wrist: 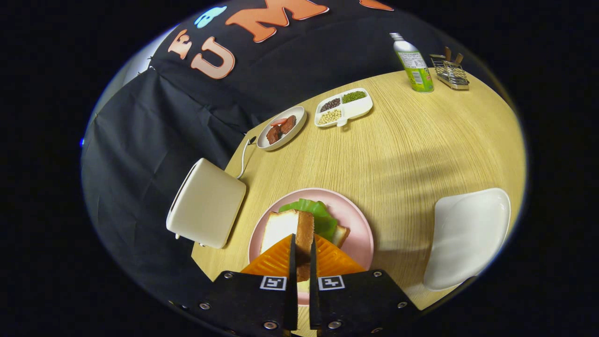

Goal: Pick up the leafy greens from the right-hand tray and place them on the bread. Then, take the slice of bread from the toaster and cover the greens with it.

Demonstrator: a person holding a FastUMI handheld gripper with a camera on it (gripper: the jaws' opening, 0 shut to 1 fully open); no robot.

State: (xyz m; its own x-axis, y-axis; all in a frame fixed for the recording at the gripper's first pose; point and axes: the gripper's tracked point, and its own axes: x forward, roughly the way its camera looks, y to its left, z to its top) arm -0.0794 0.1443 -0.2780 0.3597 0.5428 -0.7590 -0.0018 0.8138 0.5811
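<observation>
My gripper (302, 250) is shut on a slice of bread (286, 228), held on edge between the orange fingers (273, 260) so its crust stands in the narrow gap. Just beyond and below it lie the leafy greens (318, 216) on a bottom slice of bread (340, 234), whose corner peeks out to the right, all on the pink plate (360, 220). The held slice hangs over the plate and partly hides the greens. The cream toaster (207, 202) stands left of the plate at the table's edge. The white right-hand tray (468, 234) sits to the right.
Farther back on the wooden table (412, 150) are a grey dish with meat pieces (282, 128), a white divided dish of beans (344, 107), a green-labelled bottle (414, 65) and a metal rack (450, 72). The toaster's cord (243, 157) runs toward the grey dish.
</observation>
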